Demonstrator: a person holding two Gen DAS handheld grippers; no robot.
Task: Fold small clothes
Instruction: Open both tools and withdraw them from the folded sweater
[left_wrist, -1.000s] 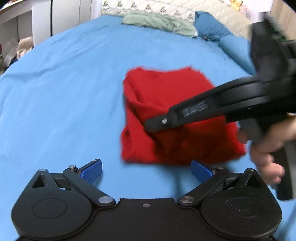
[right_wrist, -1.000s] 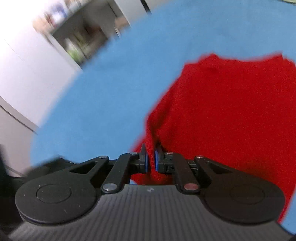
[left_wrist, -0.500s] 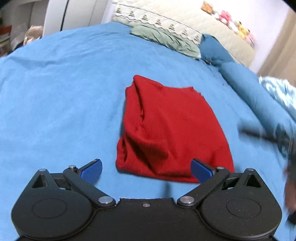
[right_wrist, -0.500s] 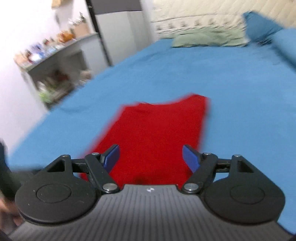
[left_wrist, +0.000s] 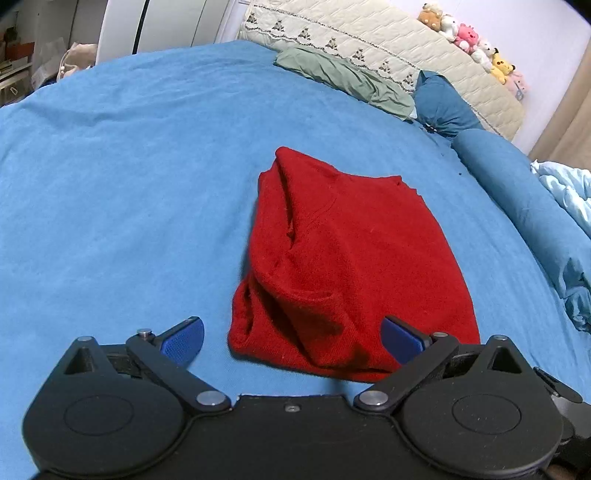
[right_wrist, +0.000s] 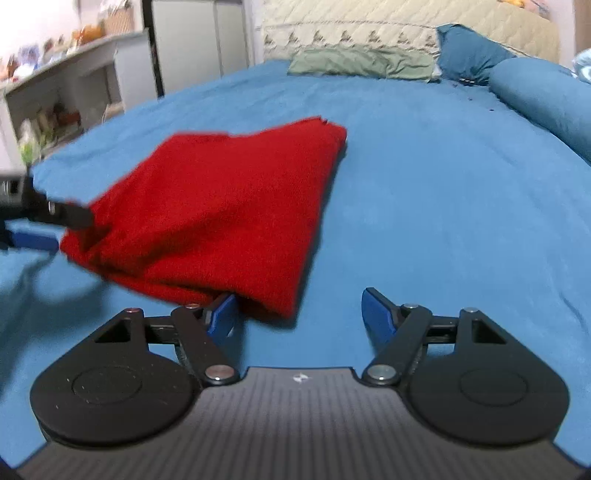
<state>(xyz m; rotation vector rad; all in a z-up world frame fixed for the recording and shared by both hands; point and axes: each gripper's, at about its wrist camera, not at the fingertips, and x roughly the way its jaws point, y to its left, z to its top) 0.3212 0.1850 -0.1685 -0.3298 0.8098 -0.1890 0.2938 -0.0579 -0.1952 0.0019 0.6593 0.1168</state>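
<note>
The red garment (left_wrist: 343, 266) lay folded on the blue bed (left_wrist: 122, 192), long axis running away from me. My left gripper (left_wrist: 291, 338) and right gripper (right_wrist: 295, 310) stood wide open, empty; the left seemed nearer.

I count one red garment (left_wrist: 347, 266), folded, on the blue bed sheet (left_wrist: 129, 192). At the head edge lie one green pillow (left_wrist: 343, 79) and two blue pillows (left_wrist: 443, 103). One row of plush toys (left_wrist: 472, 40) tops the headboard. My two grippers, left gripper (left_wrist: 291, 336) and right gripper (right_wrist: 299, 310), both spread wide.
</note>
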